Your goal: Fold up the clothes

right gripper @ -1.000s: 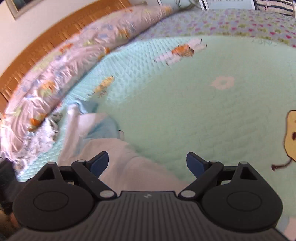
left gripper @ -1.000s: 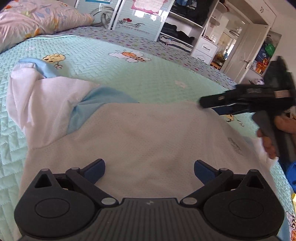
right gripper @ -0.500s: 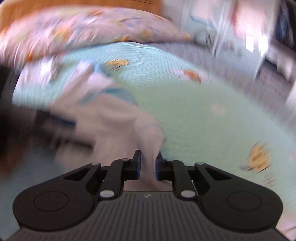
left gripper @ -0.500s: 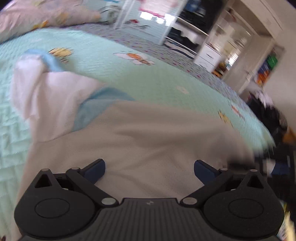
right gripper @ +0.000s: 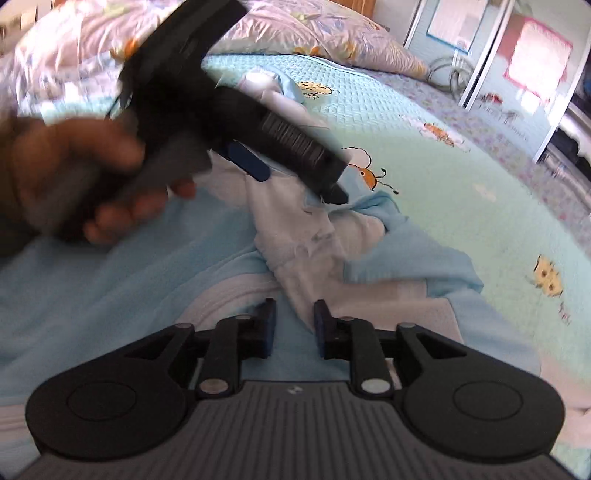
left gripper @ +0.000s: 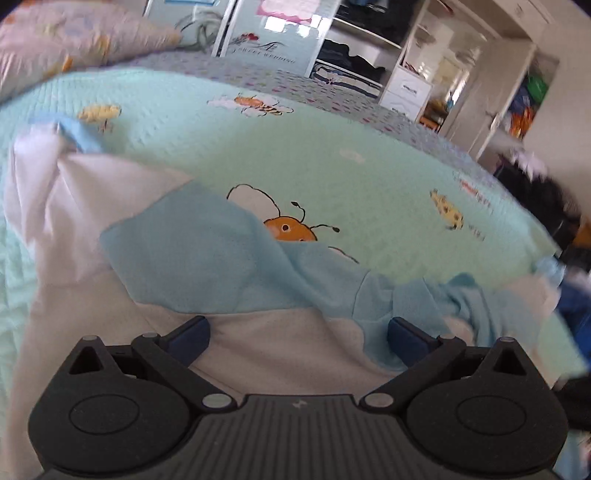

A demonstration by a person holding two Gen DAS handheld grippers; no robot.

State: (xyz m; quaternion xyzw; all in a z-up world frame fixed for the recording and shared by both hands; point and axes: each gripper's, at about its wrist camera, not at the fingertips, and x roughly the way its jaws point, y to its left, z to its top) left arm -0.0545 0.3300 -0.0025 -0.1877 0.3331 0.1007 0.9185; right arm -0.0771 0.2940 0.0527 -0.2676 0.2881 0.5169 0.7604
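Note:
A white shirt (left gripper: 85, 229) with light blue panels (left gripper: 192, 254) lies rumpled on the mint bedspread (left gripper: 369, 192). A blue part is folded back over the white body. My left gripper (left gripper: 297, 336) hovers open over the shirt's white part, with nothing between its fingers. It also shows from the side in the right wrist view, where a hand (right gripper: 74, 173) holds the left gripper (right gripper: 301, 184) above the bunched cloth. My right gripper (right gripper: 294, 321) has a narrow gap and its jaws are opening. A bunched white strip of the shirt (right gripper: 306, 258) runs down between them.
A floral quilt and pillow (right gripper: 303, 29) lie at the head of the bed. Beyond the bed's far edge stand a wardrobe with open shelves (left gripper: 354, 44), white drawers (left gripper: 406, 88) and a door (left gripper: 491, 107). Bee prints (left gripper: 291, 229) dot the bedspread.
The right gripper shut on the shirt's edge and swept it across, folding the blue part over and uncovering a bee print. Its jaws now stand wider. The left gripper stayed open.

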